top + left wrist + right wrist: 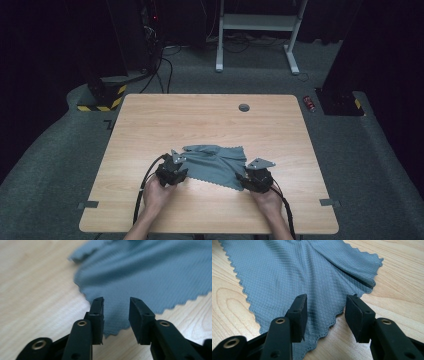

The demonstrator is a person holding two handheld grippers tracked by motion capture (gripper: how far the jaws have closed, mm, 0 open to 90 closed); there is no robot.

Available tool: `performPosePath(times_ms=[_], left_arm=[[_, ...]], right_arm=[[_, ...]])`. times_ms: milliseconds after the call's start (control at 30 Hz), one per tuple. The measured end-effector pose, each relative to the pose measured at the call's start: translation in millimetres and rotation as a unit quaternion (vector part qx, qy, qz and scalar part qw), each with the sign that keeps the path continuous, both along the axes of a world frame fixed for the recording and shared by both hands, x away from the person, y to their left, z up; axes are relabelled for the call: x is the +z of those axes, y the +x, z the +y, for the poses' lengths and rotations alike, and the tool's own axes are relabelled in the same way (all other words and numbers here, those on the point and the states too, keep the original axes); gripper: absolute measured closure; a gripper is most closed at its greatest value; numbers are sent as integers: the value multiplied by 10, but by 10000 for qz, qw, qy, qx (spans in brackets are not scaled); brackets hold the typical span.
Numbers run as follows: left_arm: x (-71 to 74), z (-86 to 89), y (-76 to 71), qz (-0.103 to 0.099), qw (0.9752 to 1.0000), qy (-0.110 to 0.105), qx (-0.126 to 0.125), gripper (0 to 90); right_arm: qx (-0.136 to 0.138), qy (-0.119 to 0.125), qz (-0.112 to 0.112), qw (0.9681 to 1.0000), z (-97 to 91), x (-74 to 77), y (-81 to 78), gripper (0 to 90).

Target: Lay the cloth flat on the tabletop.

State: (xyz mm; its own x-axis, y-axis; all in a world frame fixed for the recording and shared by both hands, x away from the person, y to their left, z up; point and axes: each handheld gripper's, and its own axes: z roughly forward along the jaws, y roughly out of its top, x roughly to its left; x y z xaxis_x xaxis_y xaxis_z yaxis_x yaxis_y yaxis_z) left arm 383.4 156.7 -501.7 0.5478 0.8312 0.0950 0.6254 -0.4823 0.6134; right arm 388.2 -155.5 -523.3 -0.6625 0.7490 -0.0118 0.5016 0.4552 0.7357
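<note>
Fingers [97, 312] of the left gripper [172, 171] stand parted over a near corner of the grey cloth [216, 164], pressing nothing, and the right gripper [256, 179] straddles the opposite near corner the same way, its fingers [299, 312] apart with fabric lying loose between them. Both corners look lined up for a pinch, probably to lift or fold. The cloth lies partly folded and rumpled on the near half of the wooden tabletop [150, 120], between the person's two hands.
</note>
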Motion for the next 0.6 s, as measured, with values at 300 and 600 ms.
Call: performPosePath(times_ms=[300, 600], left_arm=[[-44, -21, -11, 125, 9997, -153, -172, 887], [-27, -4, -127, 281, 9989, -201, -320, 897]], right_arm=[[-7, 4, 9, 10000, 1, 1, -1, 525], [67, 0, -1, 10000, 7, 4, -12, 573]])
